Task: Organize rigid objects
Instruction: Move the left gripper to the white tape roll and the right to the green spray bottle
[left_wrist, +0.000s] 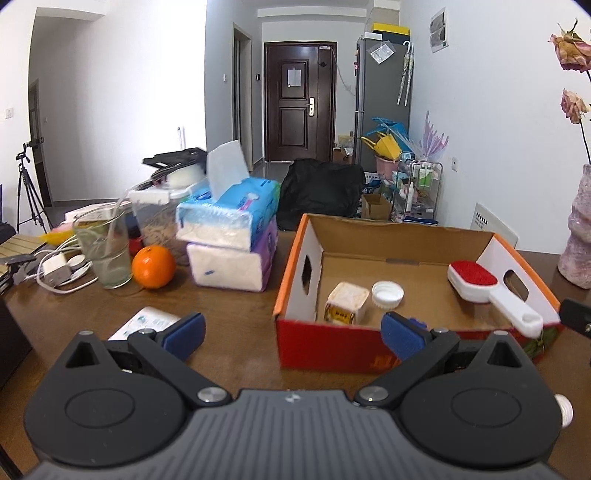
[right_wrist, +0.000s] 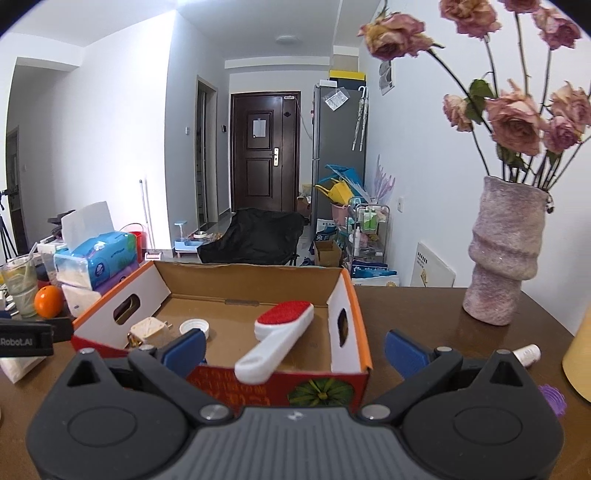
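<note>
Diagonally across the box (right_wrist: 364, 332), lint brush (right_wrist: 280, 332), handle over near rim; both grippers (left_wrist: 293, 332) (right_wrist: 295, 349) wide, empty.

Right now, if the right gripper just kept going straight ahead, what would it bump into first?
Probably the box: its near red wall sits right in front of the open right gripper. The brush handle pokes over that wall, so it might get hit too. Depth is hard to judge.

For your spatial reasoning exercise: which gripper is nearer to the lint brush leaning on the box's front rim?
Right. The right gripper sits directly before the lint brush handle, jaws open. The left gripper faces the cardboard box's left half, brush off to its right.
</note>
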